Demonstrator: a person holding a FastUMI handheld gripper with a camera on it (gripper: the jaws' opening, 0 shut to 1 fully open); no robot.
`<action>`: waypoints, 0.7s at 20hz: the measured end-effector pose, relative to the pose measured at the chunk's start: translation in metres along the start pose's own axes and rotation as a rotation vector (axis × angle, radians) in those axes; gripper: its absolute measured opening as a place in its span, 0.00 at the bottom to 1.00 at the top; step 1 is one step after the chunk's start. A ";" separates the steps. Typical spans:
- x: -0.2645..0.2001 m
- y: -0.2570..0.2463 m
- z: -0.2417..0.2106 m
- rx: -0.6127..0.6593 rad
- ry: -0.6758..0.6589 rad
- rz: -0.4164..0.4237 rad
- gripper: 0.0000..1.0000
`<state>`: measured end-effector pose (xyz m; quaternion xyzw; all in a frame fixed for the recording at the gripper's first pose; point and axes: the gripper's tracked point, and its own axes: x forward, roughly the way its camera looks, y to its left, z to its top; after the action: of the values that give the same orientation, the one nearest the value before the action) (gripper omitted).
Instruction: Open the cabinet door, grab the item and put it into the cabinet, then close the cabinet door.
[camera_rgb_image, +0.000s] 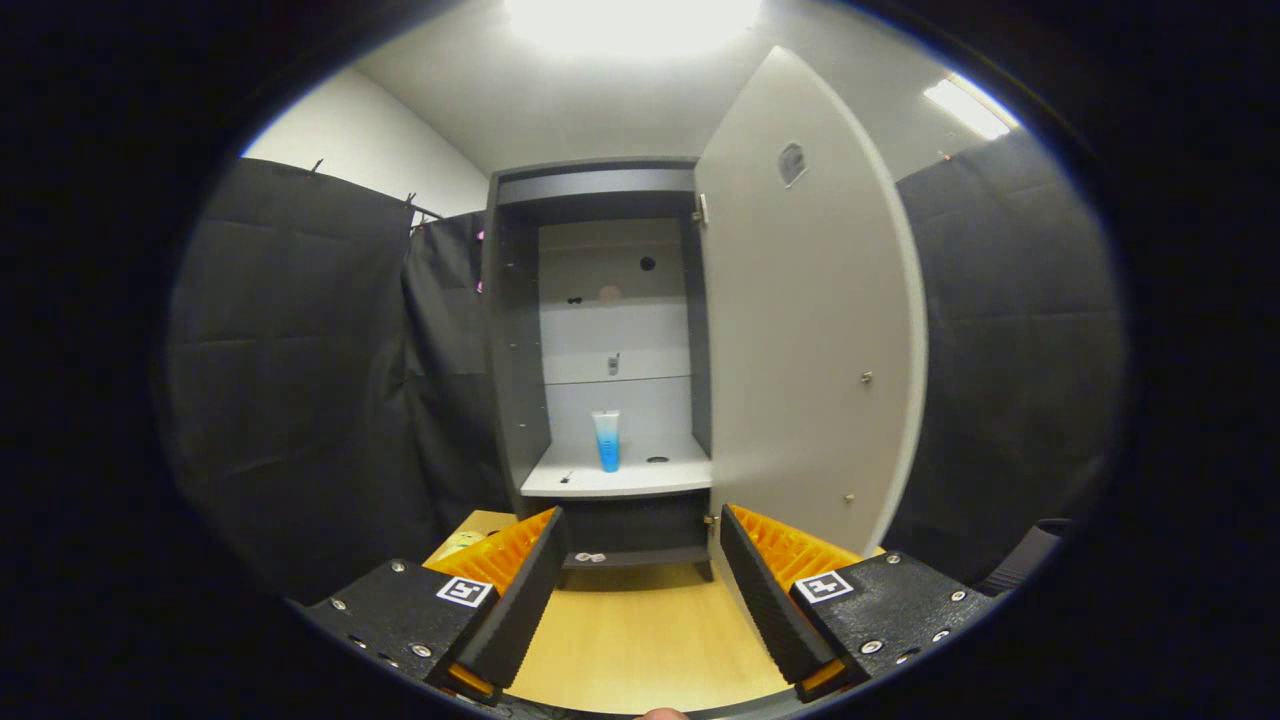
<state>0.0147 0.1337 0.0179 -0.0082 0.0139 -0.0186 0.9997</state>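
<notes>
So the gripper (640, 560) is spread wide, its 2 black ribbed fingers (520, 600) angled apart with nothing between them, just bare wooden tabletop (640, 640). It's got hold of nothing.

The cabinet (600, 340) sits beyond the fingers with its door (810, 320) swung fully open to the right, pale inner face toward the camera. A couple of small fittings show on the door near its free edge, too small to say what they are, and there's a greyish round patch near the top of it that I can't identify.

The item, a blue and white tube (606, 440), stands upright on the white lower shelf (620, 478) inside the cabinet, well beyond the fingertips. On the same shelf there's a dark round spot to the tube's right and a tiny dark thing to its left; can't make out either. Higher up, a small metal piece sits on the back wall, plus a few dark dots.

Something yellowish (458, 545) pokes out behind the left finger, mostly hidden. A dark rounded object (1025, 560) is cut off on the far right.
</notes>
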 end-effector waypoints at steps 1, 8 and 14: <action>-0.006 -0.022 0.002 -0.014 -0.002 -0.034 0.94; -0.019 -0.146 0.017 -0.107 -0.019 -0.193 0.94; 0.021 -0.215 0.010 -0.051 0.003 -0.161 0.94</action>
<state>0.0283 -0.0817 0.0313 -0.0346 0.0150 -0.0983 0.9944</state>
